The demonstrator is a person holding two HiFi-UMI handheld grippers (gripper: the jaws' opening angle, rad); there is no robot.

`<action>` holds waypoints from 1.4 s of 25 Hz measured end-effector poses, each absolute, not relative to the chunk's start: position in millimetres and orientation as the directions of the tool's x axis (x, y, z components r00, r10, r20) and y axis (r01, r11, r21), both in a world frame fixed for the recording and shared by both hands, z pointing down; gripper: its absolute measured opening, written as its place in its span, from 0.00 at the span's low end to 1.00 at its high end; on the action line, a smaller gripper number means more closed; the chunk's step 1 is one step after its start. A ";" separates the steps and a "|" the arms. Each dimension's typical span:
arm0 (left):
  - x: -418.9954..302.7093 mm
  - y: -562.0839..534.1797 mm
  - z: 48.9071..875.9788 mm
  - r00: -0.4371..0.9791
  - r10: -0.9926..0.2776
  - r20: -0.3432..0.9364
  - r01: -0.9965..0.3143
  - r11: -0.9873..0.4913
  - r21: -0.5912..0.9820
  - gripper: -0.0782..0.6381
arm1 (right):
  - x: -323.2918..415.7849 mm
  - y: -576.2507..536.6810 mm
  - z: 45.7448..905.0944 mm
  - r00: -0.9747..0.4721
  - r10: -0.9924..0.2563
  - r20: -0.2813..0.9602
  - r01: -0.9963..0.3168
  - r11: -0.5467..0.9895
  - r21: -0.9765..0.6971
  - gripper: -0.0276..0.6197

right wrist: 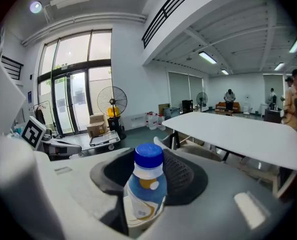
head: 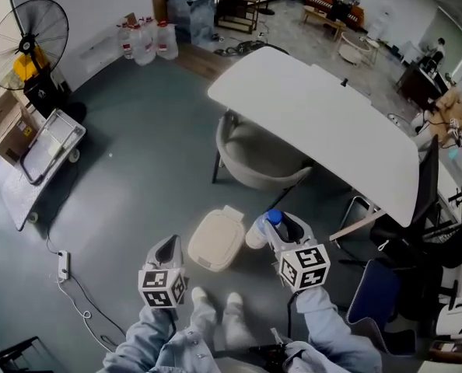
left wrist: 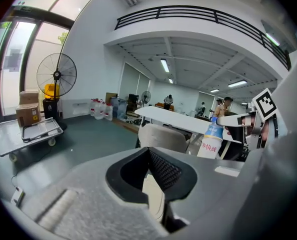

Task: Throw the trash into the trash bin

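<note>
My right tool (right wrist: 147,174) pinches the light, slick plastic bottle (right wrist: 141,199) mid-body; my left tool (left wrist: 149,171) is slightly spread, empty.

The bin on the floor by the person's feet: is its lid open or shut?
Shut. In the head view the cream lid lies flat across the top of the bin, and no opening shows.

- Cream lidded plastic trash bin (head: 217,240): on the grey floor (head: 138,169), between left gripper (head: 166,245) and right gripper (head: 282,224), just ahead of the person's shoes (head: 215,298).
- Blue-capped plastic bottle (head: 264,228): clamped in the right gripper's jaws, right of the bin.
- Beige tub chair (head: 258,158): behind the bin, partly under the white table (head: 316,123).
- Black pedestal fan (head: 29,37): far left, metal flat trolley (head: 48,142) before it.
</note>
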State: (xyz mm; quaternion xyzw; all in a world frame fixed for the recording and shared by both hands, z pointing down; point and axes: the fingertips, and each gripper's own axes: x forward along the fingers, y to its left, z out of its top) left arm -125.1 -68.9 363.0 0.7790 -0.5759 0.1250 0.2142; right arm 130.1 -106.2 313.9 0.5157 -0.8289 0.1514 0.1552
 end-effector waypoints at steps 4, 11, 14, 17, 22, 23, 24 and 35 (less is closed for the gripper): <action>-120.6 -62.1 411.9 0.289 -0.814 0.505 -0.956 -0.218 0.194 0.12 | 142.2 -94.9 362.9 -0.434 -0.767 0.472 -0.893 0.435 -0.114 0.32; -103.4 -51.8 522.2 0.270 -0.766 0.583 -0.962 -0.185 0.203 0.12 | 159.9 -71.7 463.4 -0.447 -0.709 0.545 -0.886 0.433 -0.165 0.32; -103.6 -43.0 580.4 0.252 -0.744 0.619 -0.967 -0.168 0.191 0.12 | 164.2 -58.2 509.5 -0.420 -0.709 0.567 -0.903 0.390 -0.180 0.32; -103.6 -28.3 633.7 0.234 -0.713 0.660 -0.972 -0.151 0.182 0.12 | 168.8 -51.4 550.0 -0.385 -0.702 0.599 -0.918 0.357 -0.172 0.32; -88.8 -18.3 697.7 0.267 -0.644 0.717 -0.964 -0.187 0.191 0.12 | 179.4 -57.2 590.2 -0.356 -0.711 0.606 -0.931 0.324 -0.167 0.32; -87.1 -18.9 707.6 0.273 -0.633 0.724 -0.962 -0.190 0.196 0.12 | 179.1 -58.9 594.9 -0.354 -0.710 0.608 -0.932 0.323 -0.165 0.32; -86.4 -19.7 716.9 0.275 -0.624 0.731 -0.961 -0.188 0.201 0.12 | 178.1 -60.0 599.3 -0.354 -0.708 0.611 -0.932 0.325 -0.163 0.32; -80.3 -16.2 787.5 0.311 -0.502 0.807 -0.946 -0.249 0.209 0.12 | 171.8 -54.3 625.5 -0.336 -0.677 0.655 -0.936 0.319 -0.151 0.32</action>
